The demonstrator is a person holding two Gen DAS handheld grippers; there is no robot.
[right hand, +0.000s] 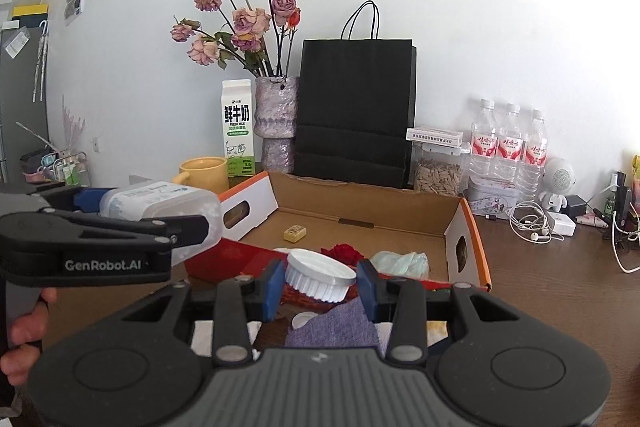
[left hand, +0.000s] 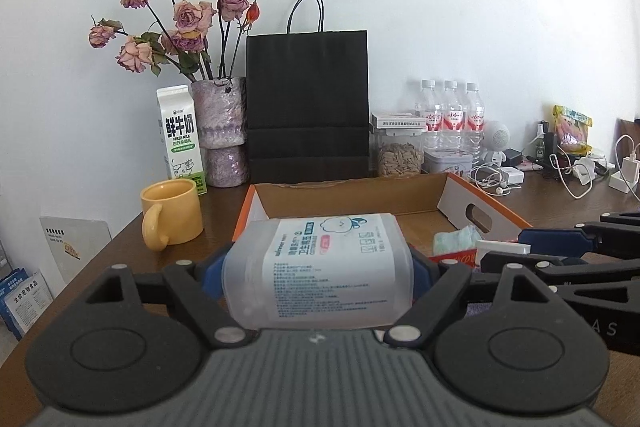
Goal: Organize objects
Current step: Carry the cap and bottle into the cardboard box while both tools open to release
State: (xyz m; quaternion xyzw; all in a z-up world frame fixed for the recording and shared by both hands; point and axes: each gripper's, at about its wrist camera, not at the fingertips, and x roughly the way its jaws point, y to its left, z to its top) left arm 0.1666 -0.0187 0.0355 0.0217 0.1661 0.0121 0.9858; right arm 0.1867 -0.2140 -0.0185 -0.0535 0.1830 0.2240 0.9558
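While clamped on its sides by the left gripper point(left hand: 318, 267), translucent cotton-swab box point(left hand: 320, 267) held above table, ribbed white lid point(right hand: 320, 277) pinched between right gripper point(right hand: 320, 287) pads, cardboard tray point(right hand: 466, 223) beyond, black paper bag point(left hand: 307, 107) behind.

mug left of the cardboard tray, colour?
Yellow ceramic mug, clearest in the left wrist view.

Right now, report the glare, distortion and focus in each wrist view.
Left wrist view: fisheye bends the table edges; dark corner vignette; the wall is bright; the clear box's label is readable. Right wrist view: same curvature; the white lid is sharp; the wall is washed out upper right.
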